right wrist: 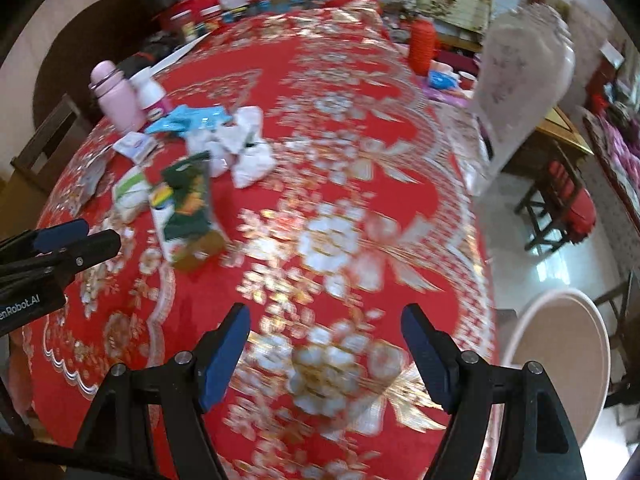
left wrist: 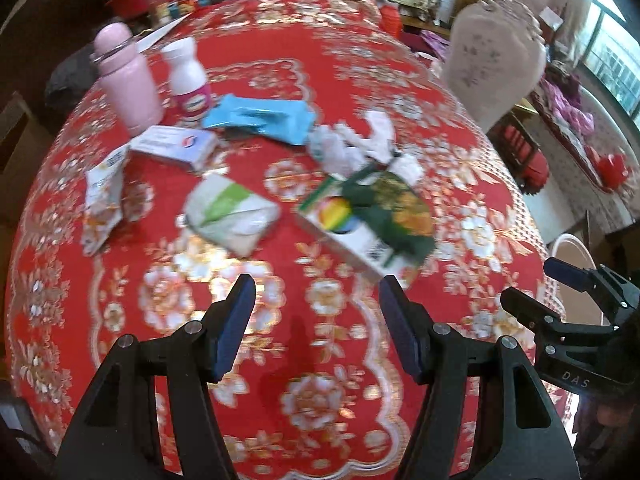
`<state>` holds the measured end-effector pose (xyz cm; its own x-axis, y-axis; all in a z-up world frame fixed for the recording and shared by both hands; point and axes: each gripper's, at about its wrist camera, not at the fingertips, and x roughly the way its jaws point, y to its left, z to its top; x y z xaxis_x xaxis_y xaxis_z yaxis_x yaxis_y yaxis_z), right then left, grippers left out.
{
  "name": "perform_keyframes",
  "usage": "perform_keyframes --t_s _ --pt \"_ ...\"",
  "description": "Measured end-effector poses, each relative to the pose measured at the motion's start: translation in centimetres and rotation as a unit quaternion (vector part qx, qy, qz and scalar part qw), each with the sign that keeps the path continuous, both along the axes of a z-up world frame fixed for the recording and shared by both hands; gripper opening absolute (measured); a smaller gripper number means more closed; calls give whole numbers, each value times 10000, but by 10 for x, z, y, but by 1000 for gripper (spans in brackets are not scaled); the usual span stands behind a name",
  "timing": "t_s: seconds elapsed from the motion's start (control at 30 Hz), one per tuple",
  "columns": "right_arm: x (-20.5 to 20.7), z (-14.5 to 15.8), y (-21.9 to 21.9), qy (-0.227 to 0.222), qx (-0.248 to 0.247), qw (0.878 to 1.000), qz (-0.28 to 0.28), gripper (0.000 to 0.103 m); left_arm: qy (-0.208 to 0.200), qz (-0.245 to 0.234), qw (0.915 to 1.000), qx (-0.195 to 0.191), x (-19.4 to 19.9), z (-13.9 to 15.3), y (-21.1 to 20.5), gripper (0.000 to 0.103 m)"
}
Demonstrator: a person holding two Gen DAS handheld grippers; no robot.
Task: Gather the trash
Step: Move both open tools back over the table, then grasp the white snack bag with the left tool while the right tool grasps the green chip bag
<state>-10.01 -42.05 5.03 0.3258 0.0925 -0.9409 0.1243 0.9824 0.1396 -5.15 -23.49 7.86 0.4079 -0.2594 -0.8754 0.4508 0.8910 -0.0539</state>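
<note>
While both views smear with blur, I hold my left claw (left wrist: 316, 292) spread over the red flowered table (left wrist: 288, 360) with nothing between its blue pads, and my right claw (right wrist: 326, 320) is spread the same way, pinching nothing, over bare cloth. The trash lies ahead of my left claw: a juice carton (left wrist: 352, 232) just beyond its right fingertip, with a green wrapper (left wrist: 392, 208) lying across it, and a soft tissue pack (left wrist: 230, 216) ahead to the left. Farther out are crumpled white tissues (left wrist: 356, 144), a blue packet (left wrist: 260, 114), a small white box (left wrist: 176, 146) and a torn pouch (left wrist: 104, 196). A pink flask (left wrist: 124, 76) and a white bottle (left wrist: 188, 76) stand at the far left. From my right claw, that heap sits ahead and well to the left.
</note>
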Motion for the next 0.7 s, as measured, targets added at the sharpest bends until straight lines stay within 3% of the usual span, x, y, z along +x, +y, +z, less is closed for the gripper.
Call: perform_keyframes --t_s 0.33,0.7 --pt "28 -7 40 46 76 9995 309 76 83 314 9995 43 21 -6 45 63" --pt "64 -15 60 116 304 9981 518 77 457 1052 9923 -468 82 -10 135 63"
